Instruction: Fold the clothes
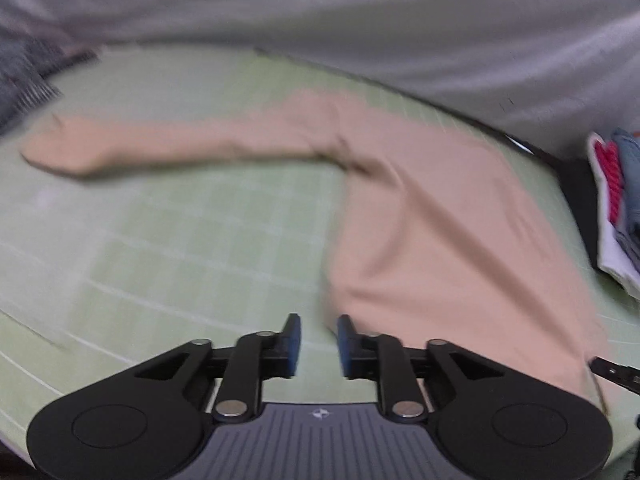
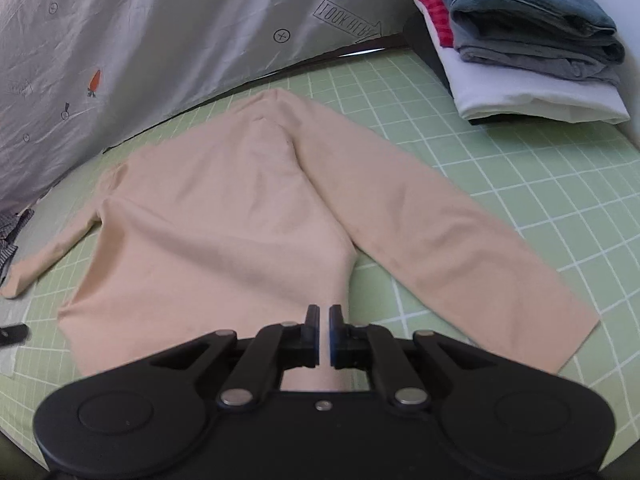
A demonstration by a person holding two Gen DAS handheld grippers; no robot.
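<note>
Right gripper (image 2: 324, 330) clenched, empty, over beige top (image 2: 224, 216); left gripper (image 1: 319, 344) released; cloth soft, light, limp, best pinched at hem corners or sleeve cuffs.

Beige long-sleeved top (image 2: 224, 216) spread flat on green grid mat (image 2: 540, 208), both sleeves splayed outward.

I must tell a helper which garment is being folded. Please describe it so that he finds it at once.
On the green grid mat, left of the folded stack, lies a beige long-sleeved top. It alone is spread flat with sleeves out.
</note>
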